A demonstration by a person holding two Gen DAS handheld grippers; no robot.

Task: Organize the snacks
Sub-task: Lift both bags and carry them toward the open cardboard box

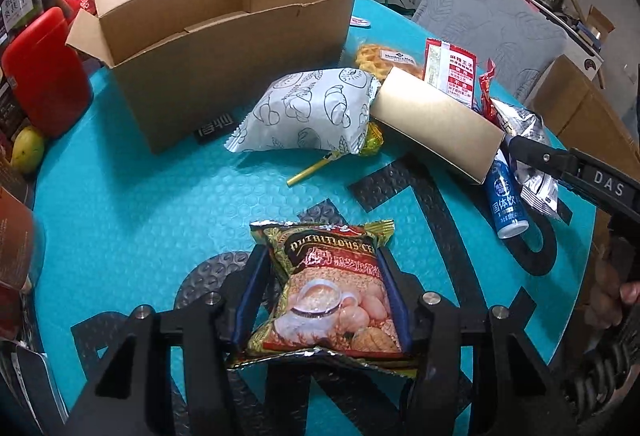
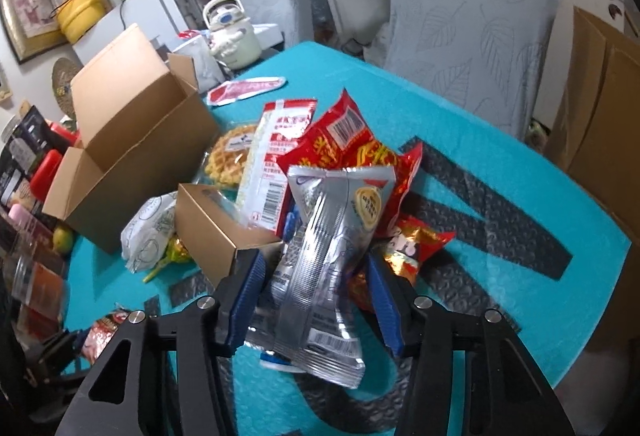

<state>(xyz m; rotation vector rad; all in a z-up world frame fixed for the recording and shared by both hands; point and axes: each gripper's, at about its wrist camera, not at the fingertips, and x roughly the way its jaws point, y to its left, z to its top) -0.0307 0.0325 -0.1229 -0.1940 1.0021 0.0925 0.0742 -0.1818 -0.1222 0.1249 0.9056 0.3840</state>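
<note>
Cereal sachet (image 1: 326,288) red/gold, clamped in L gripper (image 1: 320,290); R gripper (image 2: 316,300) clamps silver pouch (image 2: 324,268).

Soft, even indoor light fills both views, with only faint shadows on the counter (image 1: 160,204). Fisheye bending curves the counter's edges and darkens the corners. The silver packet (image 2: 320,256) glints, and the right view's foreground is slightly blurred.

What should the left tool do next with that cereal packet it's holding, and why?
Probably carry it up and forward to the open cardboard box and release it inside. The left tool already grips the cereal packet on both sides, the box's flaps stand open and what shows of its inside is bare, and it sits just beyond the packet across the teal mat.
</note>
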